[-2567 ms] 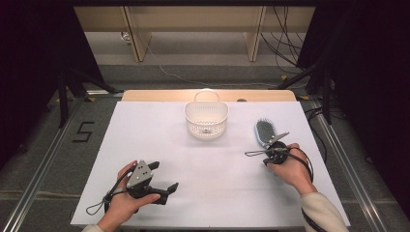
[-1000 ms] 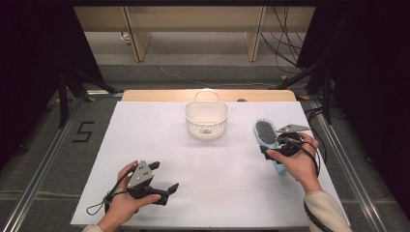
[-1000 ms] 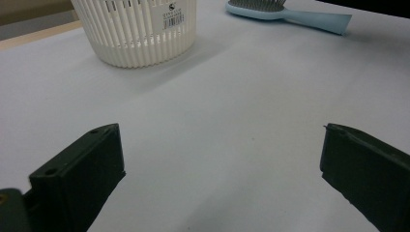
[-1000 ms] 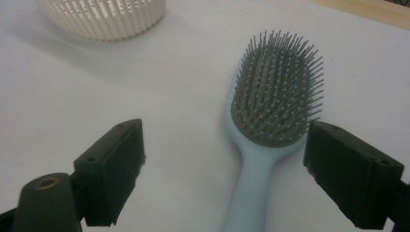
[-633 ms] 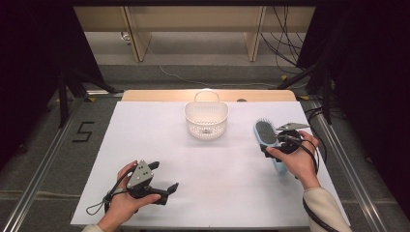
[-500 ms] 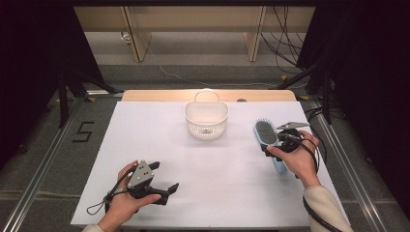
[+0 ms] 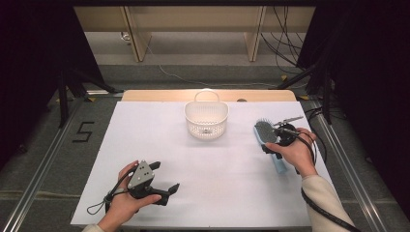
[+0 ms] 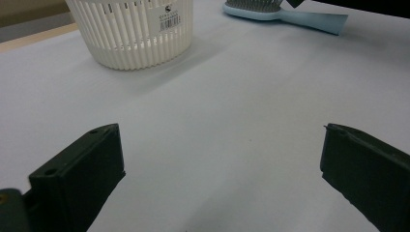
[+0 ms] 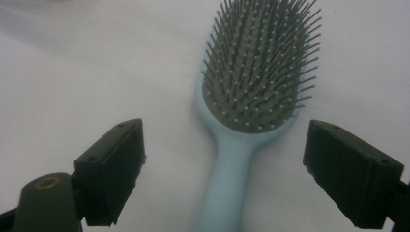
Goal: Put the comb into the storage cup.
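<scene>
Hairbrush (image 9: 241, 125) lying between wide-spread fingers (image 9: 355, 171) of right gripper (image 9: 225, 169), neck centred, untouched; left gripper (image 8: 220, 169) spread too.

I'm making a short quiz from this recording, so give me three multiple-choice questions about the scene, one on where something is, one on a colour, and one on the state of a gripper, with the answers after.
1. Where does the hairbrush lie relative to the white basket?
A. inside it
B. on the table to its right in the high view
C. to its left

2. What colour is the hairbrush handle?
A. light blue
B. red
C. black

3. How stands the right gripper?
A. shut on the handle
B. open, jaws either side of the brush
C. lying in the basket

Answers: B, the brush rests on the white table apart from the basket; A, the right gripper view shows pale blue; B, both jaws stand clear of the handle.
</scene>
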Action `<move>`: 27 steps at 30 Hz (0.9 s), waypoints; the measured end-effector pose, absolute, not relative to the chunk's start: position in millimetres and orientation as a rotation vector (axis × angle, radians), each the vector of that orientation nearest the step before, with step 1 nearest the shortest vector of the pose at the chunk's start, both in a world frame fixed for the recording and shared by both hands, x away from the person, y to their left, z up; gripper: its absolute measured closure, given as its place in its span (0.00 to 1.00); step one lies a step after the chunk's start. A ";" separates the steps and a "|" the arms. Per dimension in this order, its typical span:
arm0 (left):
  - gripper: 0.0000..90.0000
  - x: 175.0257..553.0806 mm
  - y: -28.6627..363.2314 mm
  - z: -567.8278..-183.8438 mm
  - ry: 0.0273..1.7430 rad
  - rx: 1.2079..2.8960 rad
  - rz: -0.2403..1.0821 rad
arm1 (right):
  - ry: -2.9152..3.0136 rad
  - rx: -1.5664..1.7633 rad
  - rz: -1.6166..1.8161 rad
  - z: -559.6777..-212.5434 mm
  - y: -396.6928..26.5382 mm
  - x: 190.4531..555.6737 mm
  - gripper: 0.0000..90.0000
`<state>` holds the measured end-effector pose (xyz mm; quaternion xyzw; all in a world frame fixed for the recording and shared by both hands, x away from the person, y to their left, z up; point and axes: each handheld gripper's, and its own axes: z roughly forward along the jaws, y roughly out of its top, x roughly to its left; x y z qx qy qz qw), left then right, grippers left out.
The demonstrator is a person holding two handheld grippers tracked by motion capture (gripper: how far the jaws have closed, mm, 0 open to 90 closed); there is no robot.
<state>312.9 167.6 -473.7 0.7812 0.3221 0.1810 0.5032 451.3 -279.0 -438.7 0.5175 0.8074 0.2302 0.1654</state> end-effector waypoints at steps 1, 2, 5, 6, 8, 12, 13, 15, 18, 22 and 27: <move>0.01 313.0 167.6 -473.7 0.777 1.886 0.437 | 2.309 1.482 0.636 -438.7 -278.5 453.2 0.18; 0.01 313.0 167.5 -473.7 0.777 1.886 0.436 | 2.318 1.486 0.624 -438.9 -278.2 454.8 0.18; 0.01 313.1 167.4 -473.7 0.778 1.885 0.436 | 2.344 1.521 0.578 -440.8 -276.6 461.9 0.18; 0.01 313.0 167.3 -473.7 0.778 1.885 0.436 | 2.354 1.530 0.562 -441.7 -276.1 464.0 0.18; 0.01 312.8 166.8 -473.7 0.779 1.884 0.432 | 2.370 1.554 0.518 -443.4 -274.4 467.4 0.20; 0.01 312.6 166.3 -473.7 0.778 1.886 0.432 | 2.425 1.586 0.438 -447.1 -269.4 474.0 0.22; 0.01 312.6 166.3 -473.7 0.777 1.885 0.432 | 2.436 1.581 0.414 -448.0 -268.7 475.6 0.22; 0.01 312.5 166.3 -473.6 0.776 1.883 0.430 | 2.452 1.574 0.374 -450.0 -267.4 478.3 0.23; 0.01 312.6 166.5 -473.6 0.776 1.883 0.429 | 2.452 1.599 0.339 -451.3 -266.0 481.8 0.23; 0.01 312.6 166.2 -473.7 0.774 1.885 0.427 | 2.439 1.650 0.287 -452.3 -265.9 486.2 0.28; 0.02 312.5 166.2 -473.5 0.774 1.883 0.427 | 2.414 1.699 0.236 -454.6 -267.2 489.8 0.32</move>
